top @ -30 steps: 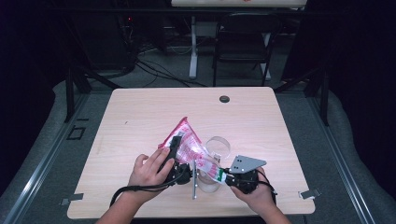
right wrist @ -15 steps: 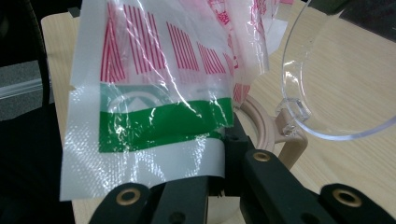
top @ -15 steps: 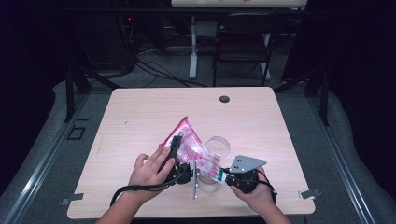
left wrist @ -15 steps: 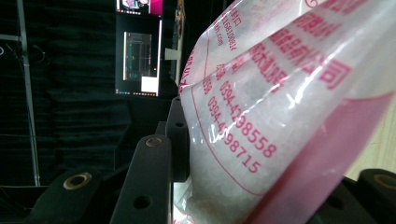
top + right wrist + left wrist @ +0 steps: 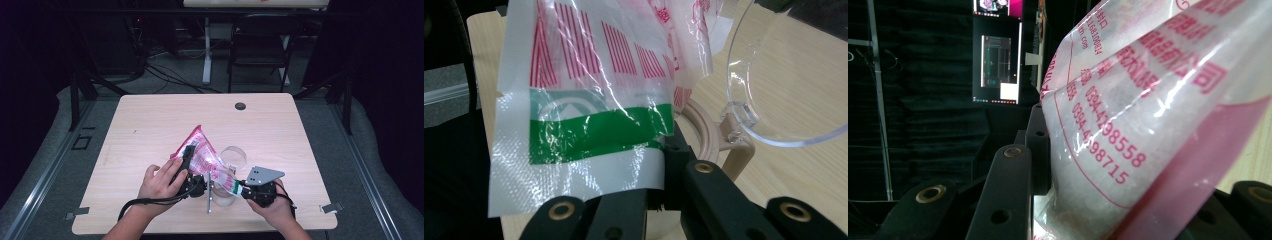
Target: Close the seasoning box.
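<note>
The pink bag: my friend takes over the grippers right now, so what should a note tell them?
Left gripper: shut on the pink bag, body end, held tilted above the table.
Right gripper: shut on the bag's green-striped sealed edge.
The clear jar lies beside the bag, its lid swung open on a hinge.
Done: both ends gripped.
Left: probably opening the bag and pouring it into the jar.

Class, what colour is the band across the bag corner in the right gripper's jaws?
Green, on the plastic bag, best seen in the right gripper view.
</note>
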`<state>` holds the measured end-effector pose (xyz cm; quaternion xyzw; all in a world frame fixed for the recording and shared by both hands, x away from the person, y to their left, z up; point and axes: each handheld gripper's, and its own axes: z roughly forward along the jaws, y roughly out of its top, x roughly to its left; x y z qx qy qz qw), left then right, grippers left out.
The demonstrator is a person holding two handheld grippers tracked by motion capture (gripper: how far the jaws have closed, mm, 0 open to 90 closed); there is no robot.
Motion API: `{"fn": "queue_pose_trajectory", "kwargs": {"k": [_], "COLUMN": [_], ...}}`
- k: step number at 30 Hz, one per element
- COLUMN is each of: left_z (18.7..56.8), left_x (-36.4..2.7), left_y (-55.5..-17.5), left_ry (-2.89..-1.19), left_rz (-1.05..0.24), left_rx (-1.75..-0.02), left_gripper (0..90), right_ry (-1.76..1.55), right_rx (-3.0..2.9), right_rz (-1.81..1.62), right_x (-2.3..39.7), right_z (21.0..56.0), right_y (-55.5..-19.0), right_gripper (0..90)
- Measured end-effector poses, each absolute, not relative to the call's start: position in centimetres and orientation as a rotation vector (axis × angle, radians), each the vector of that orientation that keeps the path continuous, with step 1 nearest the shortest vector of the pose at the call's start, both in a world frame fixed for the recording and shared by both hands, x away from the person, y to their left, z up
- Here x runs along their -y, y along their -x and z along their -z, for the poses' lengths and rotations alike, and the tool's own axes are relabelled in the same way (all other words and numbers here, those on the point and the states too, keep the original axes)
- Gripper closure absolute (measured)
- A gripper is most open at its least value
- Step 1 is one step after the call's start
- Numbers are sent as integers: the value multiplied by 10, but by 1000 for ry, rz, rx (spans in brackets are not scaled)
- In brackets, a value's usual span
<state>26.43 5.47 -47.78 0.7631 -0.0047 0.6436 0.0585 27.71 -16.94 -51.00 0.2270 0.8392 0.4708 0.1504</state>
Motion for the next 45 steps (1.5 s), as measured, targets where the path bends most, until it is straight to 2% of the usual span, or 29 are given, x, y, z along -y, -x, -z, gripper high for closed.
{"fn": "queue_pose_trajectory", "kwargs": {"k": [45], "left_z": [474], "left_x": [-52], "left_y": [-261], "left_ry": [-2288], "left_rz": [-1974], "left_rx": [46], "left_gripper": [702], "right_ry": [-663], "right_rx": [-2414], "right_rz": [-1339], "right_x": [171], "right_z": [511], "right_y": [-278], "right_gripper": [900]}}
